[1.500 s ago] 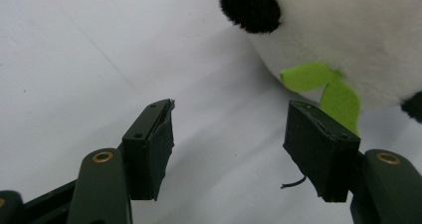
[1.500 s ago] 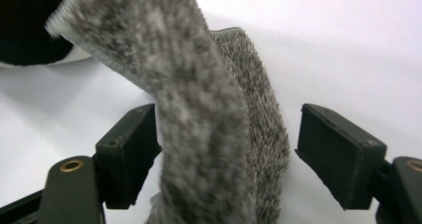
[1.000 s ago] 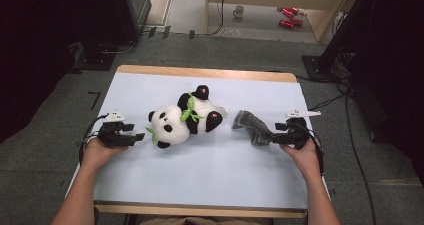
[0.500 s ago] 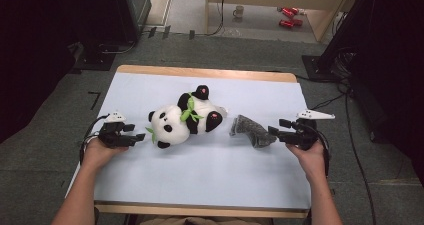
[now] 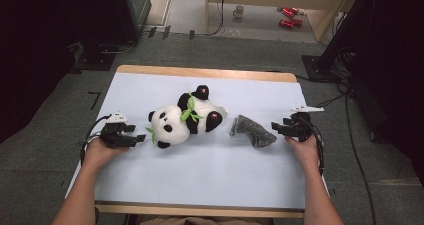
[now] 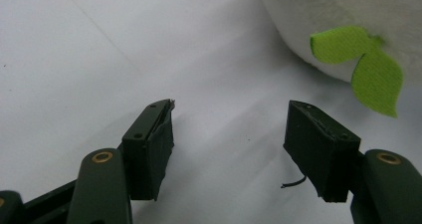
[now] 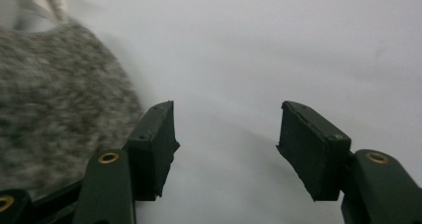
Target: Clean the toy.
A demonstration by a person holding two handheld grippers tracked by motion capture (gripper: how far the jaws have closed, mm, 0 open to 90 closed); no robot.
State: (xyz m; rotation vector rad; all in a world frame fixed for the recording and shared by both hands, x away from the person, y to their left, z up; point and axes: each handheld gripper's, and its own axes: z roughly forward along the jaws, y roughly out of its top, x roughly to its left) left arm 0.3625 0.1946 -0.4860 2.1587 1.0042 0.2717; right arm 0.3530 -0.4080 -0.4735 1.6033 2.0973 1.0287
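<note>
A black-and-white panda plush (image 5: 182,120) with green felt leaves lies on its back at the middle of the pale table (image 5: 210,180). My left gripper (image 5: 141,137) rests open just left of its head; in the left gripper view the white head (image 6: 323,30) and a leaf (image 6: 370,67) lie beyond the empty jaws (image 6: 231,107). A grey sock (image 5: 252,131) lies to the right of the panda. My right gripper (image 5: 276,128) is open at the sock's right end. Its jaws have just been closing with nothing between them (image 7: 226,107); the sock (image 7: 54,89) lies to their left.
The table's wooden far edge (image 5: 200,73) borders a grey carpet. On the floor beyond stand a mug (image 5: 239,11) and red cans (image 5: 287,16). Dark equipment stands at both sides, and cables (image 5: 350,135) run along the floor on the right.
The right hand has drawn back slightly to the right, off the sock's end, and its jaws stand narrower. The left hand and the panda have kept still.
</note>
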